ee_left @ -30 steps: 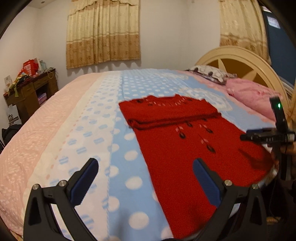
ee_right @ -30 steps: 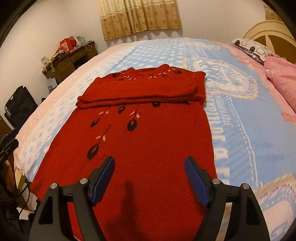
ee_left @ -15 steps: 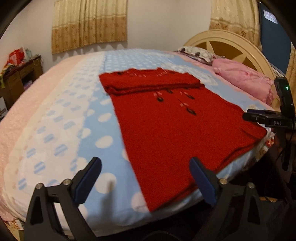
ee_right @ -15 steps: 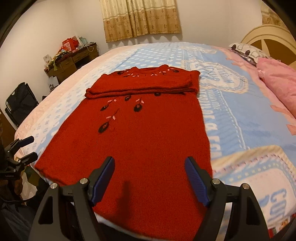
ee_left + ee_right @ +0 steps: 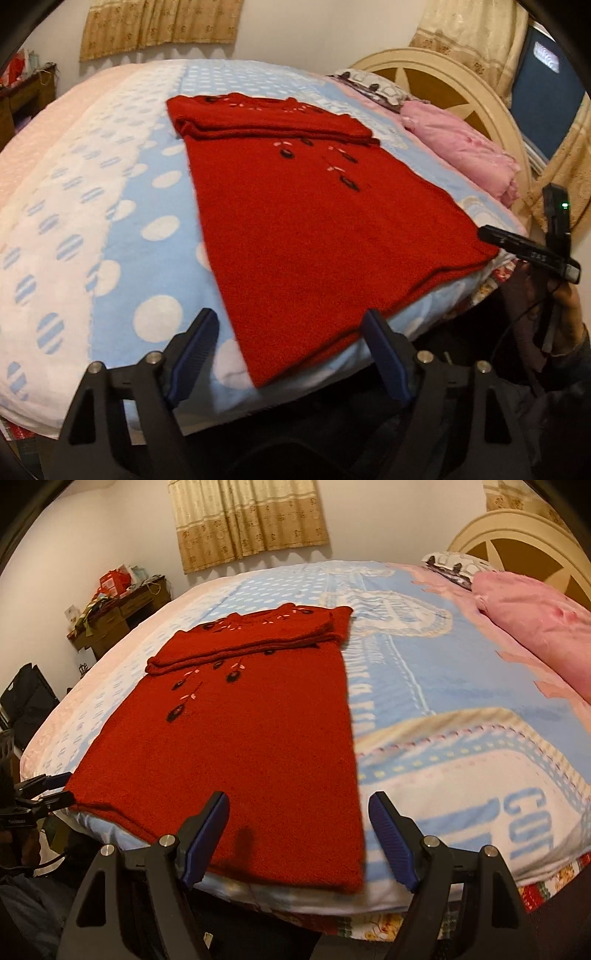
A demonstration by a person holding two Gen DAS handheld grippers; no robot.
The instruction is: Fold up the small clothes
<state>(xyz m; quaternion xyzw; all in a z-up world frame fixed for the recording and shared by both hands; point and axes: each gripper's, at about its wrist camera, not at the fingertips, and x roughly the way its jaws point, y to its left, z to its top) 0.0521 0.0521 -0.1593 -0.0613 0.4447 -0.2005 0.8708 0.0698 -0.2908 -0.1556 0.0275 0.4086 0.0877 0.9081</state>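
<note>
A red knit sweater (image 5: 317,221) with dark flower stitching lies flat on the bed, its sleeves folded across the chest (image 5: 255,635). My left gripper (image 5: 291,343) hovers at the bed's near edge. The hem's left corner (image 5: 266,369) shows between its blue pads (image 5: 195,350), which are closing without pressing on the cloth. My right gripper (image 5: 299,823) stands open over the hem's right corner (image 5: 332,871). Each gripper also appears in the other's view: the right gripper (image 5: 524,251) by the hem's far corner, the left gripper (image 5: 44,794) at the sweater's left corner.
The bed cover (image 5: 122,229) is blue with white dots. A pink pillow (image 5: 535,616) and a cream headboard (image 5: 443,85) are on the right. A cluttered wooden desk (image 5: 110,613) and a black bag (image 5: 26,698) stand by the left wall. The mattress edge (image 5: 369,908) drops off just below both grippers.
Both grippers drew back toward the bed's near edge and tipped down, so the sweater's hem corners now sit between their fingers. The left jaws have narrowed; the right jaws kept their width.
</note>
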